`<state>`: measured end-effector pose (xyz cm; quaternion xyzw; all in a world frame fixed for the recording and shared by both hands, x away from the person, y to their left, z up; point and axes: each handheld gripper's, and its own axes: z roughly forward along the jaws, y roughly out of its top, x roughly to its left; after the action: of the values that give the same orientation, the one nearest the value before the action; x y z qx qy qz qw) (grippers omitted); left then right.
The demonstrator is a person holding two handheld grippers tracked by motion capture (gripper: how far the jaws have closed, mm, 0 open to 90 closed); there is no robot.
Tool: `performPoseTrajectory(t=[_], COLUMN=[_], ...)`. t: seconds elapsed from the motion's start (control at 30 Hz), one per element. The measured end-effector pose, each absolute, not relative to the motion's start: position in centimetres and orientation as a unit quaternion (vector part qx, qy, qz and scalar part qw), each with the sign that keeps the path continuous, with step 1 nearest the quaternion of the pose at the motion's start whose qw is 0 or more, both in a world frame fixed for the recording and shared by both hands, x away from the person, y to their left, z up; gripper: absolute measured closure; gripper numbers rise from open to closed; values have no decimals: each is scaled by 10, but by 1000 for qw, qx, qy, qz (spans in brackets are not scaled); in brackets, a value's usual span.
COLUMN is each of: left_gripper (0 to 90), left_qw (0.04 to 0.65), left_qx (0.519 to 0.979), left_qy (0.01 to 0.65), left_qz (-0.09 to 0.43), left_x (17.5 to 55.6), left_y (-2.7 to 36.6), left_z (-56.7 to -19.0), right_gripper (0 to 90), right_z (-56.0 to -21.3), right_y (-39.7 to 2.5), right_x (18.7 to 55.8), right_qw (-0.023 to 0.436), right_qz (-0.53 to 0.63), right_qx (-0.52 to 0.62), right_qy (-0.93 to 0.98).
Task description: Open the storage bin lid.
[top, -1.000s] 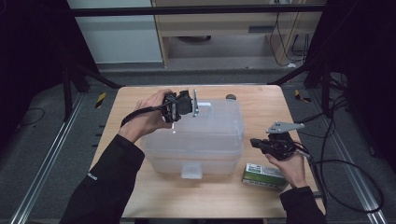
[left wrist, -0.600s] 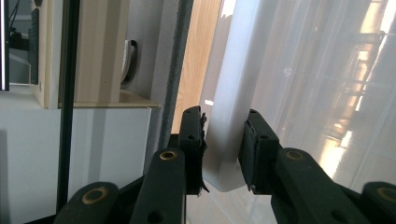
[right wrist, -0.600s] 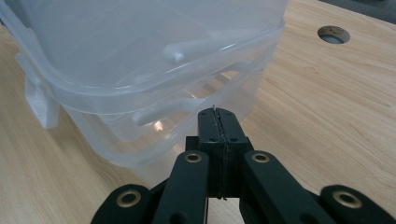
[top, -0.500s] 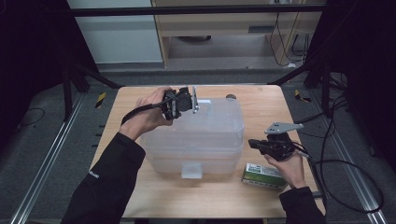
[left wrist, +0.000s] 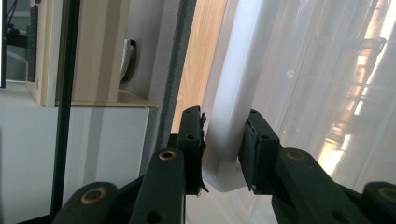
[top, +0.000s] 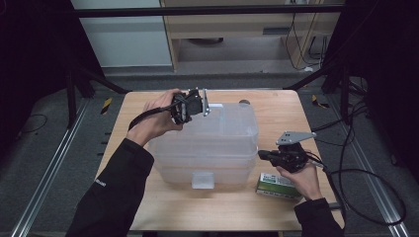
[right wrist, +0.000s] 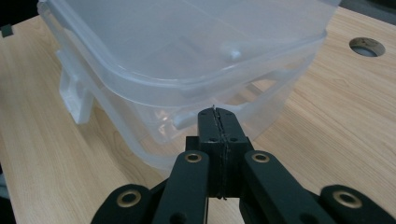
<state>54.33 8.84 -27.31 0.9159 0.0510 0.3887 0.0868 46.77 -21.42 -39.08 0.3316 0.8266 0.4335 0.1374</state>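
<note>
The left tool is clamped on the far rim of the clear plastic lid; in the left gripper view its jaws pinch the white edge between them. The lid sits on the clear storage bin in the middle of the wooden surface. To the right, the right tool has its jaws pressed together on nothing, tips just beside the bin's right side, above a green box.

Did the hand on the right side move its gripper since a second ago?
Yes, a little. The right gripper slid left toward the clear plastic box, judged against the green packet lying on the table, which stayed put.
</note>
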Motion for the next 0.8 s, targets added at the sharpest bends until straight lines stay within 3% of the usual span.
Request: performPoseTrajectory(t=[0.53,0.8], left_gripper=[706,652], left_qw=[97,114], left_qx=[916,914], left_qy=[57,64], left_qz=[386,384], left_x=[546,547], left_y=[90,94], left_z=[-273,-272], right_gripper=[900,900], right_z=[-390,-390], right_y=[-211,-212], right_x=[467,467], right_qw=[122,119], right_qz=[454,455], right_qx=[318,318], right_qy=[823,823])
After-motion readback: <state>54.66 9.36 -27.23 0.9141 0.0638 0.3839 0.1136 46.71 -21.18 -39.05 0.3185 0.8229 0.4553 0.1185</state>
